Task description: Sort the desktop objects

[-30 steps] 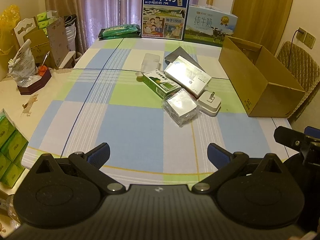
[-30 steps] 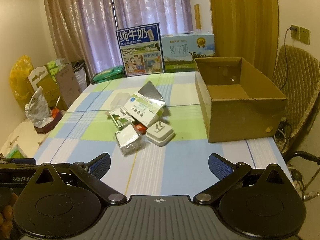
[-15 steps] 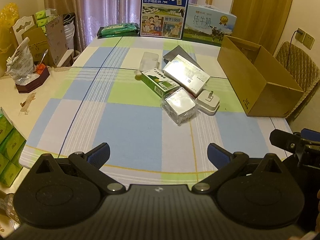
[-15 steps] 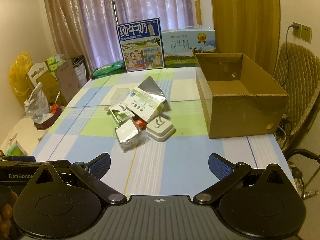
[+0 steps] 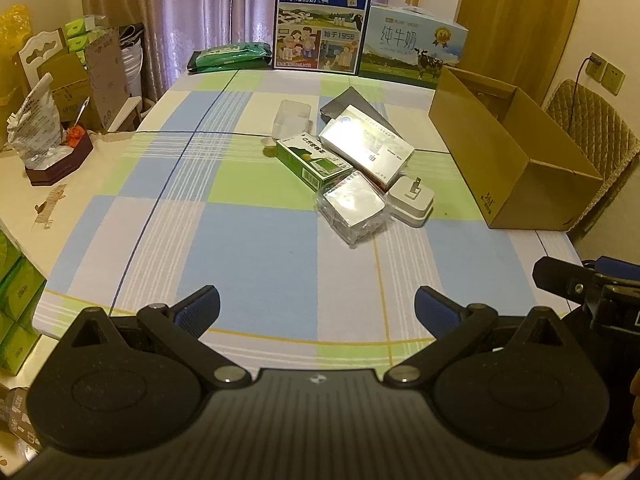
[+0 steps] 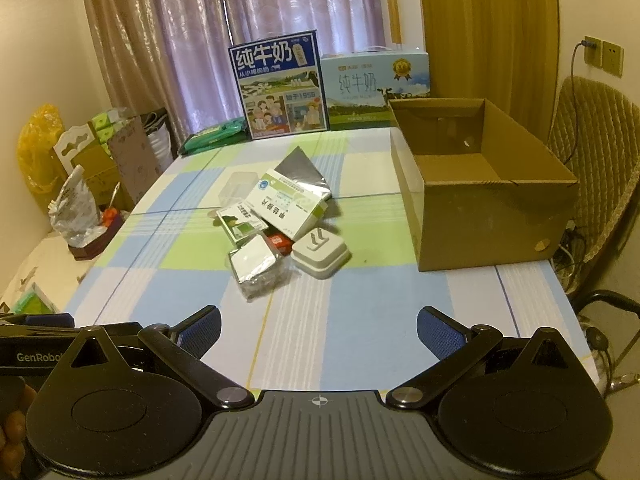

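Both grippers had eased slightly toward the pile since a second earlier, so the objects loomed a little larger. Your left gripper (image 5: 316, 306) and right gripper (image 6: 318, 326) hung over the near counter (image 5: 248, 248), fingers wide and holding nothing. Nothing was sorted: the wrapped packet (image 6: 256, 266), plug adapter (image 6: 320, 256) and medicine box (image 6: 286, 210) lay clustered left of the empty cardboard box (image 6: 488, 220).

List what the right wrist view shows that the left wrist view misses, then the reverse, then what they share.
Right wrist only: the bare floor inside the cardboard box and a small red box tucked under the pile.

Left wrist only: the stacked green packs at the table's left edge.

Both: the white plug adapter, the green medicine box, the plastic-wrapped pack, and open, empty grippers, left and right.
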### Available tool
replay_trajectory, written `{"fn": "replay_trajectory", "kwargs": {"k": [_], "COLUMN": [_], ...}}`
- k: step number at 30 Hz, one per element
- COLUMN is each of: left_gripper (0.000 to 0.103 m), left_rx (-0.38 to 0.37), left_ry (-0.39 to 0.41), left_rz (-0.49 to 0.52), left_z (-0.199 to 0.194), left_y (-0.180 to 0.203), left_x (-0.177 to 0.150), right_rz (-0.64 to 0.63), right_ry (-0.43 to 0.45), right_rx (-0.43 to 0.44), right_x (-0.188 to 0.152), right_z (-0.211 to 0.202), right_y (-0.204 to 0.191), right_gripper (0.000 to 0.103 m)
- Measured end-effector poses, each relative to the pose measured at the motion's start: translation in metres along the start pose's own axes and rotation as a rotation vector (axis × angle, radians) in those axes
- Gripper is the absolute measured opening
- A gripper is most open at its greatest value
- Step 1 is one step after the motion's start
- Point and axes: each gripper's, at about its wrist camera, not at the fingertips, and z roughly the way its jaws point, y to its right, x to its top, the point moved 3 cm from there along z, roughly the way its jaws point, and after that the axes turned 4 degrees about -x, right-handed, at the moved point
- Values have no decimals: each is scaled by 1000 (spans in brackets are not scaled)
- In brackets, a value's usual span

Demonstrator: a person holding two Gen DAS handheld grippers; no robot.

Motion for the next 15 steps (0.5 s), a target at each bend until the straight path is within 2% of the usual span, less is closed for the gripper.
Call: {"fn": "replay_trajectory", "kwargs": {"k": [15], "left_gripper": [102], "left_rx": [-20], "left_ry": [-1], "left_rz": [-14], "left_z": [2], "left_y": [-1], "left_x": [-1], "right_rz": [-8], "right_ry": [-12], "right_rx": [-5], "right_x": [-2], "right_z": [3], "right_y": [0], "right_gripper": [101]}}
